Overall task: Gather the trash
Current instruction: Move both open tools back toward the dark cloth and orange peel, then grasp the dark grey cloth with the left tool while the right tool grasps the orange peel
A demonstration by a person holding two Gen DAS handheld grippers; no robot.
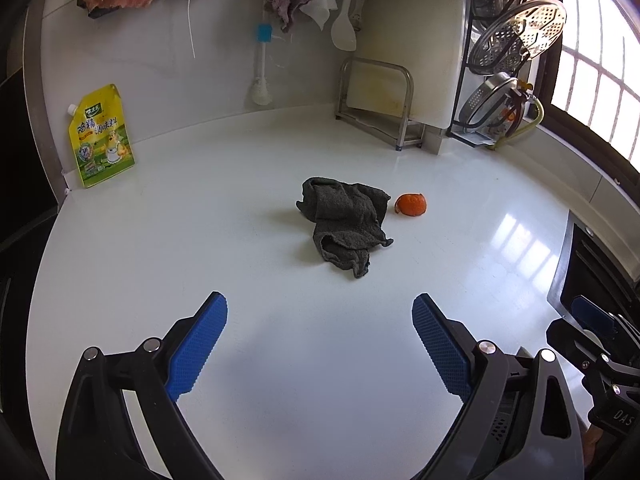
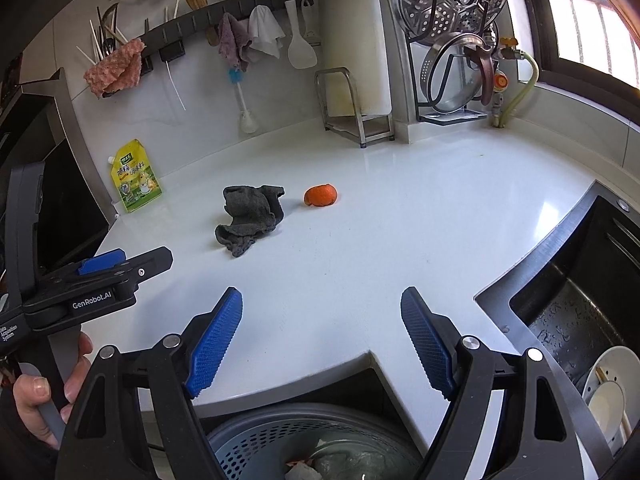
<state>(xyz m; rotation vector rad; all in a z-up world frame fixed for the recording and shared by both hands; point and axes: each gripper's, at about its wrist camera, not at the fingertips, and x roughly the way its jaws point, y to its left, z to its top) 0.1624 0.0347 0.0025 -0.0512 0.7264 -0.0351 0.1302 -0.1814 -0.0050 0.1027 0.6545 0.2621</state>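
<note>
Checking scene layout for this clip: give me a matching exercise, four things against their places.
Things:
1. orange peel
2. yellow pouch
3. white rice paddle
4. bowl

Places:
A. hanging on the wall rail
B. in the sink
C. on the counter beside the grey cloth
D. leaning against the backsplash

Pairs: 1-C, 2-D, 3-A, 4-B
</note>
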